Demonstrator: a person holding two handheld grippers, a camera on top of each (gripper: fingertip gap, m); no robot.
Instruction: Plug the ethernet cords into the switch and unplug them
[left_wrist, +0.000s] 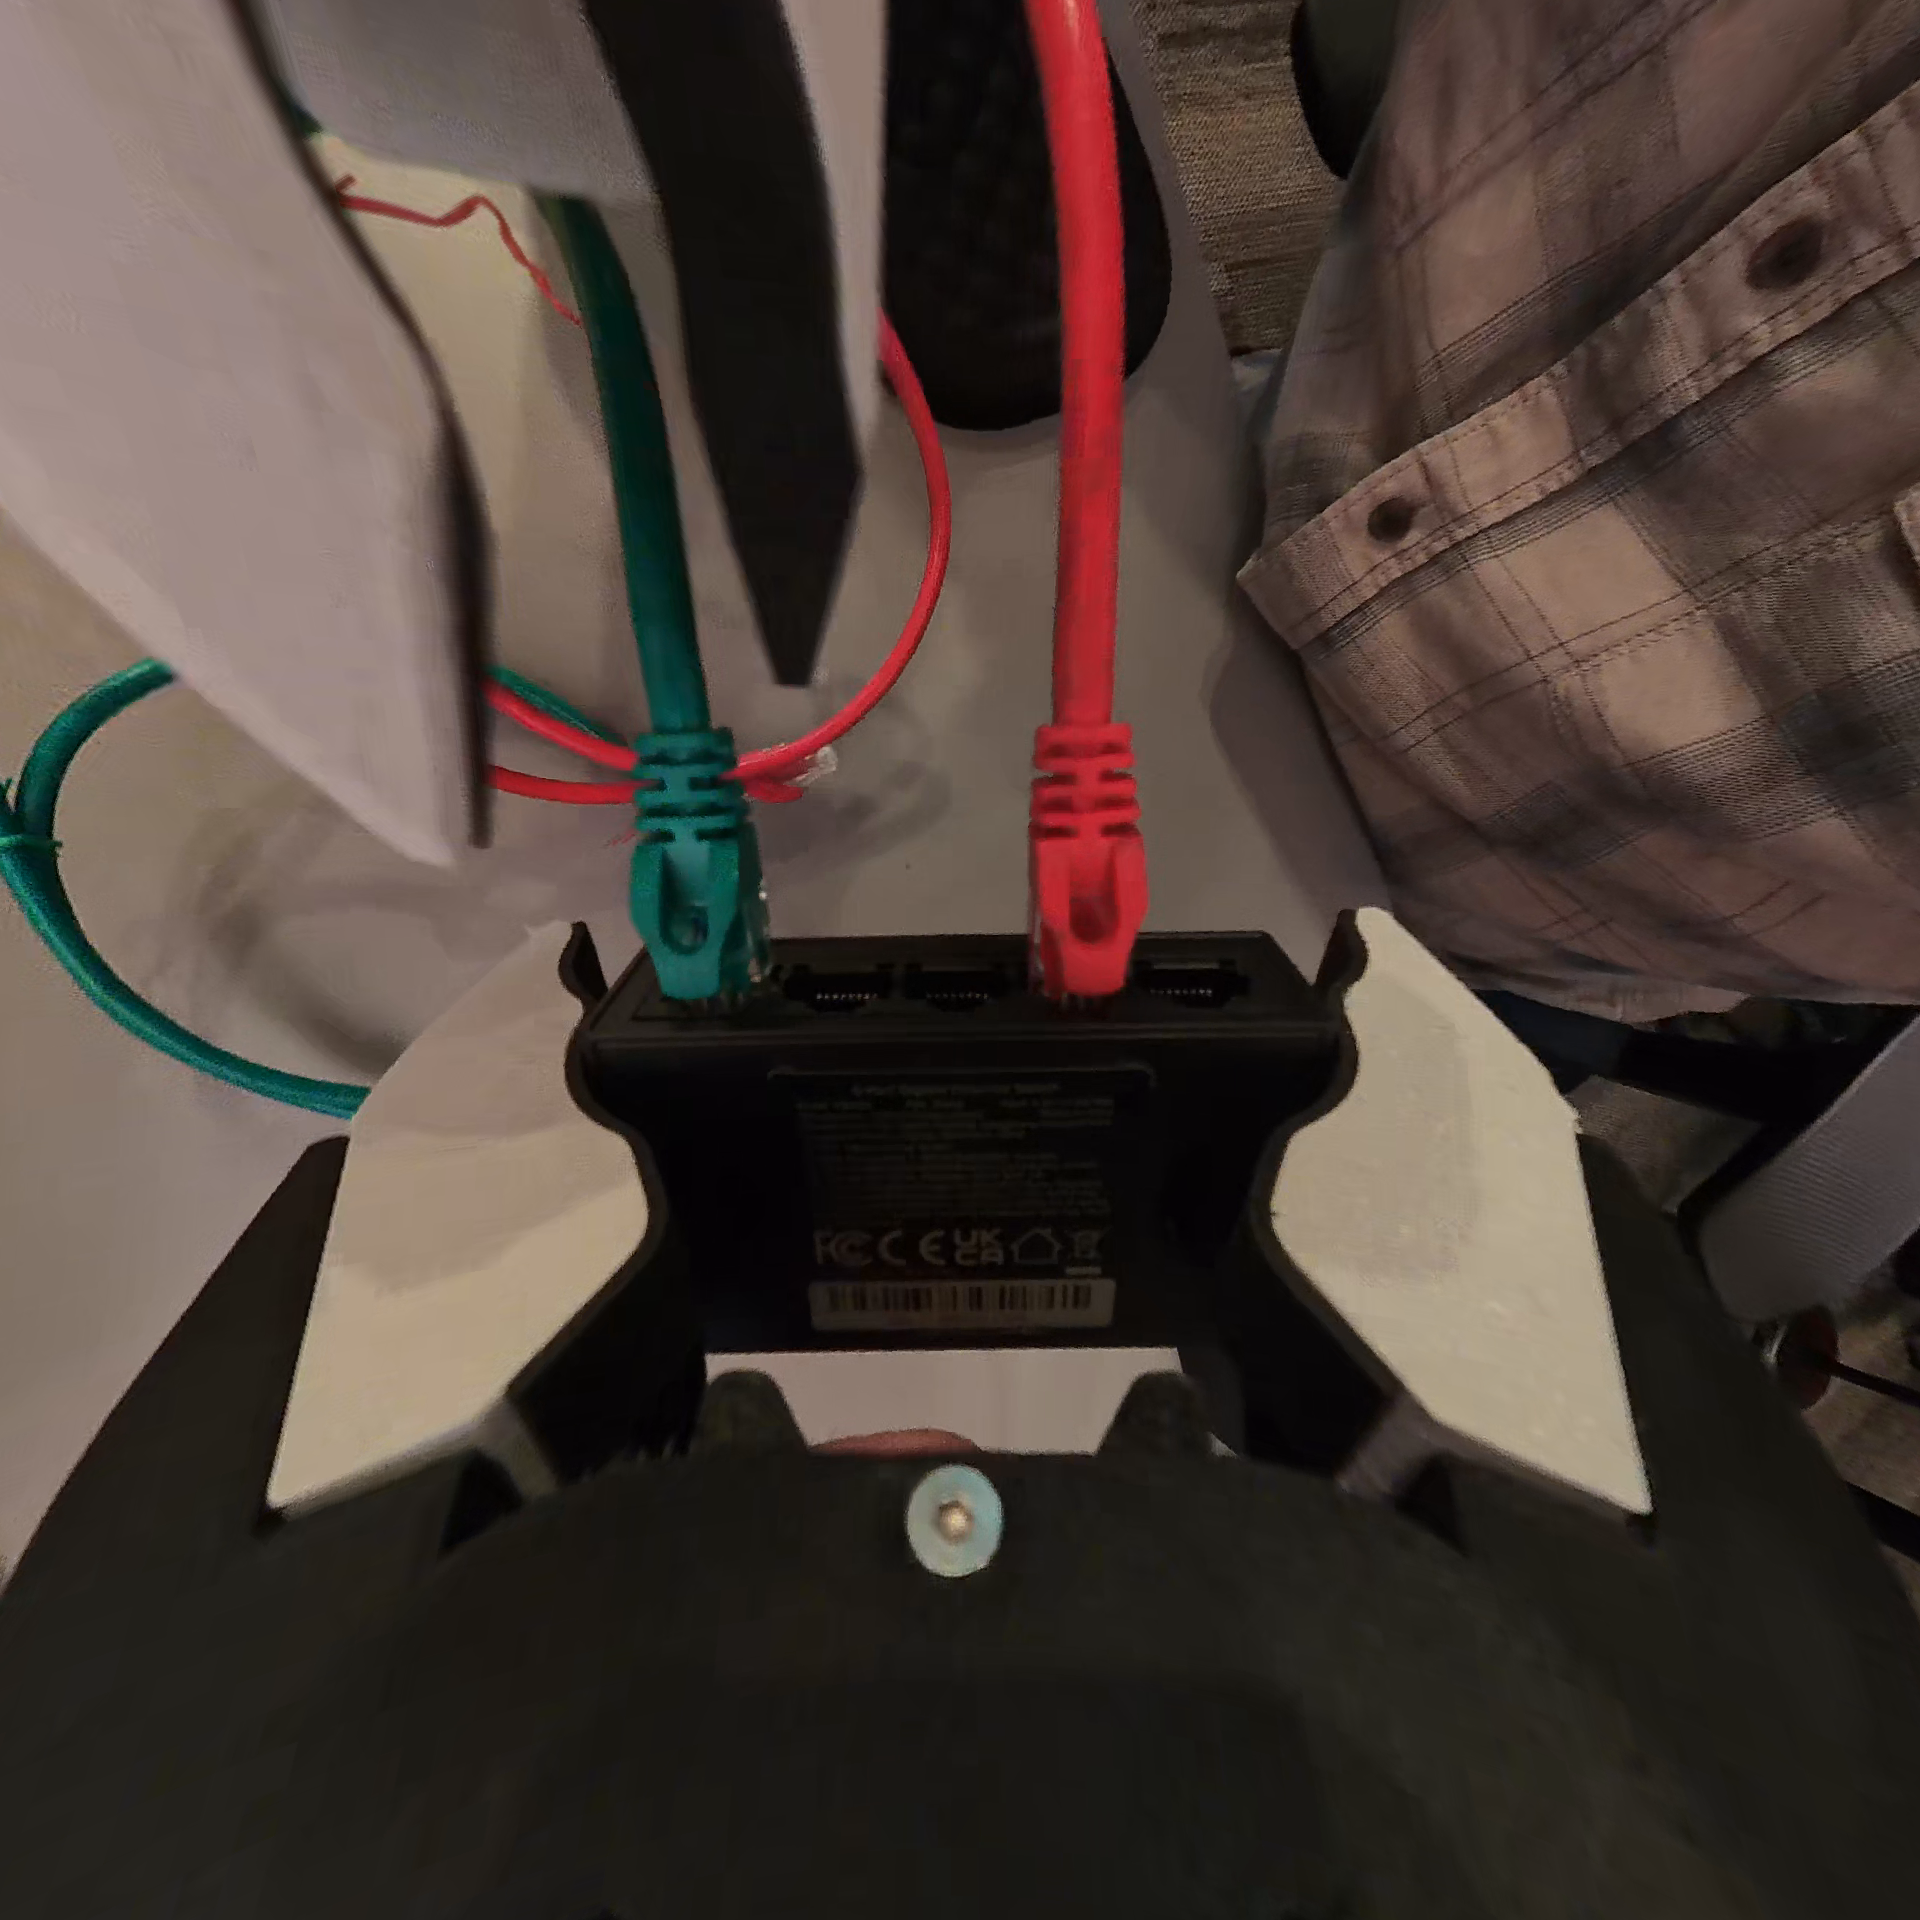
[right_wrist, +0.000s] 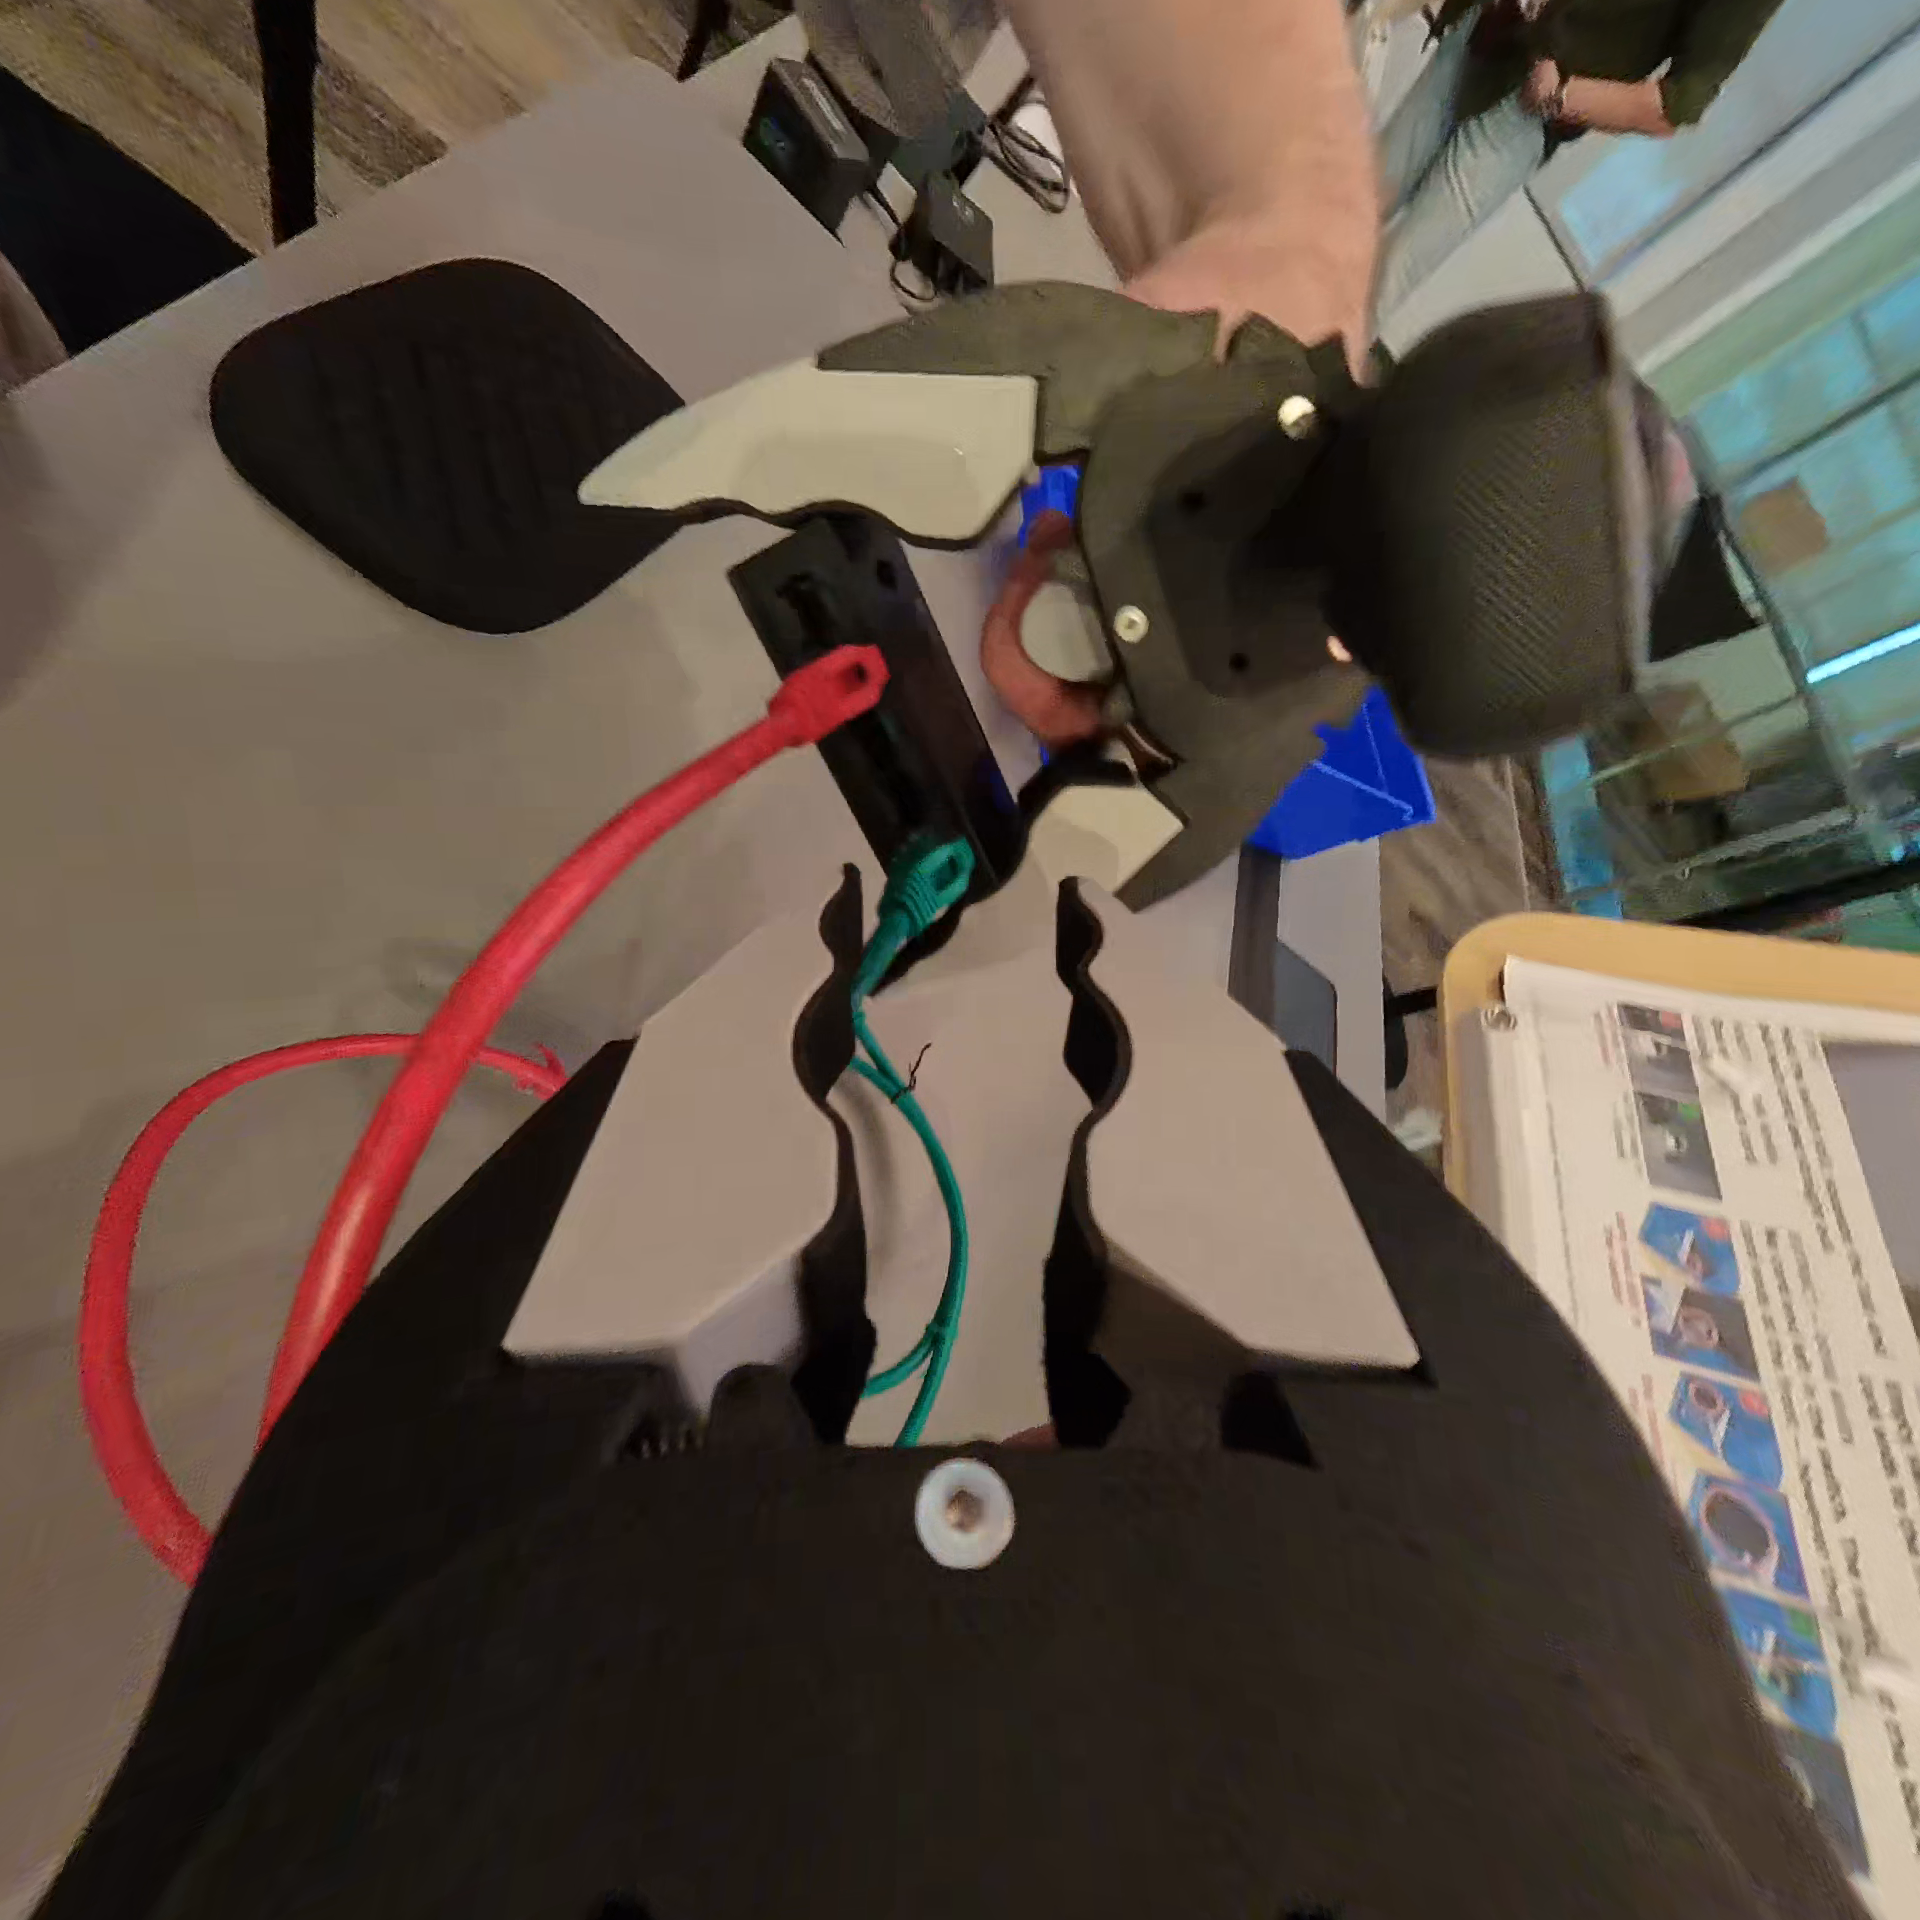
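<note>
Switch clamped in left gripper, green cord and red cord both seated in ports. Right gripper apart, straddling green cord. Plugs prob. stiff w/ latch tab; cable limp. Grab at boot.

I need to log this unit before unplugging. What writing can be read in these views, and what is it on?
I won't copy out writing; this is where it stands.
Switch underside, label: fine print blurred, a row of white symbols, a barcode strip below.
Printed sheet on a clipboard: text columns beside photos, blurred.
Elsewhere: none visible.
</note>
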